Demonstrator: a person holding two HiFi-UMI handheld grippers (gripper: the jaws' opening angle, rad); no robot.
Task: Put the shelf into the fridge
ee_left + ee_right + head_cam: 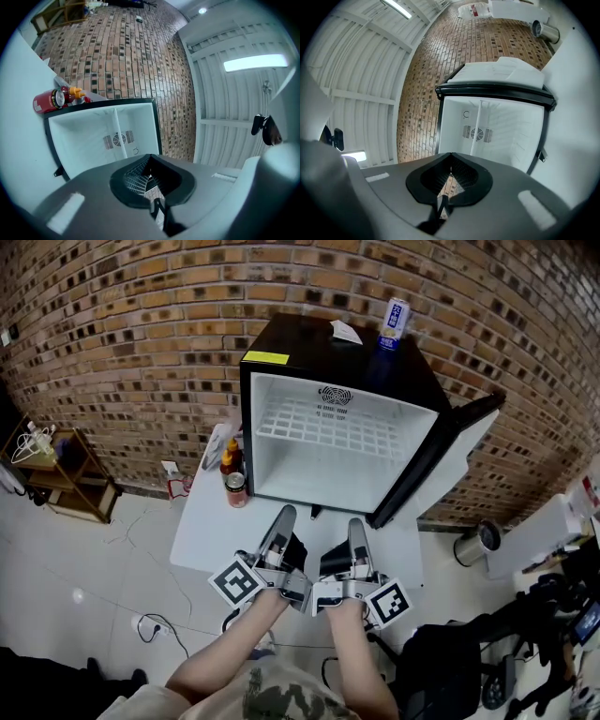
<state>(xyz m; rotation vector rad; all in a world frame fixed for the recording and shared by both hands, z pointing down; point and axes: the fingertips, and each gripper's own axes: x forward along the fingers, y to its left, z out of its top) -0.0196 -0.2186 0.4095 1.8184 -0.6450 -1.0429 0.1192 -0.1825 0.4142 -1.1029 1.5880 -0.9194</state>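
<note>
A black mini fridge (267,338) stands open on the white table (202,531). The white wire shelf (323,432) lies level inside it, about halfway up. In the left gripper view the shelf (117,129) shows edge-on as a thin white line, and likewise the shelf (476,126) in the right gripper view. My left gripper (285,513) and right gripper (356,524) hover side by side in front of the fridge mouth, apart from it and pointing in. Both are shut, the left gripper (149,161) and right gripper (450,161) with pads together and nothing between them.
The fridge door (441,460) stands swung open to the right. A red can (236,489) and sauce bottles (228,458) stand left of the fridge. A tall can (395,324) and a paper (345,331) sit on its top. A wooden rack (66,474) stands at far left.
</note>
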